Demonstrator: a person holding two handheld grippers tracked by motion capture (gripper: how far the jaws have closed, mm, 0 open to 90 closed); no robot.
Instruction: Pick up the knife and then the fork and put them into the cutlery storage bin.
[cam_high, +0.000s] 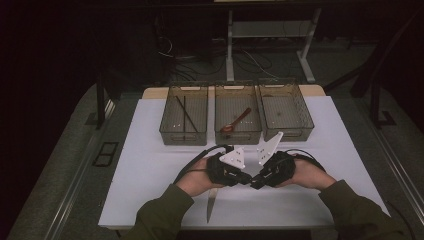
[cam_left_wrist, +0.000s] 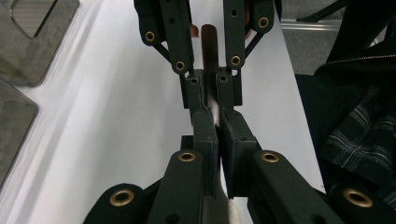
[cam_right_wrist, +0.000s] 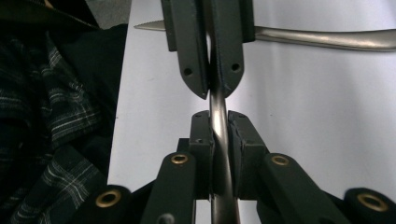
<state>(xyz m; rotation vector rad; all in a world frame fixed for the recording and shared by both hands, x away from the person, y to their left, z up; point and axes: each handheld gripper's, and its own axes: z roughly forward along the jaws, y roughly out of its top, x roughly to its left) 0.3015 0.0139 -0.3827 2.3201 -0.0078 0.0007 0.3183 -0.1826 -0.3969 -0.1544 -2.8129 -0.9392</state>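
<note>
Nearest the person, a knife (cam_high: 211, 202) lay on the white table (cam_high: 150, 165) with its blade towards the near edge, its handle end hidden under the left hand; whether it touched anything there could not be told. Just past it the left gripper (cam_high: 244, 178) and right gripper (cam_high: 257, 183) met tip to tip at the middle of the table, each with its fingers clenched on a slim metal utensil (cam_right_wrist: 219, 116) that ran straight from one to the other, off the table. In the left gripper view the shiny strip (cam_left_wrist: 215, 112) sat pinched between the fingers (cam_left_wrist: 205, 135), and its far end passed into the other gripper's hold. What kind of utensil it was could not be told. It looked stiff, light and smooth, so probably slippery against the pads. A hold across its flat faces near the middle would likely keep it from twisting, and one gripper alone should carry it if the other let go. Well beyond stood three mesh trays in a row: the left tray (cam_high: 183, 131) held dark chopsticks (cam_high: 185, 112), the middle tray (cam_high: 237, 136) a brown spoon (cam_high: 237, 121), and the right tray (cam_high: 305, 120) looked bare
</note>
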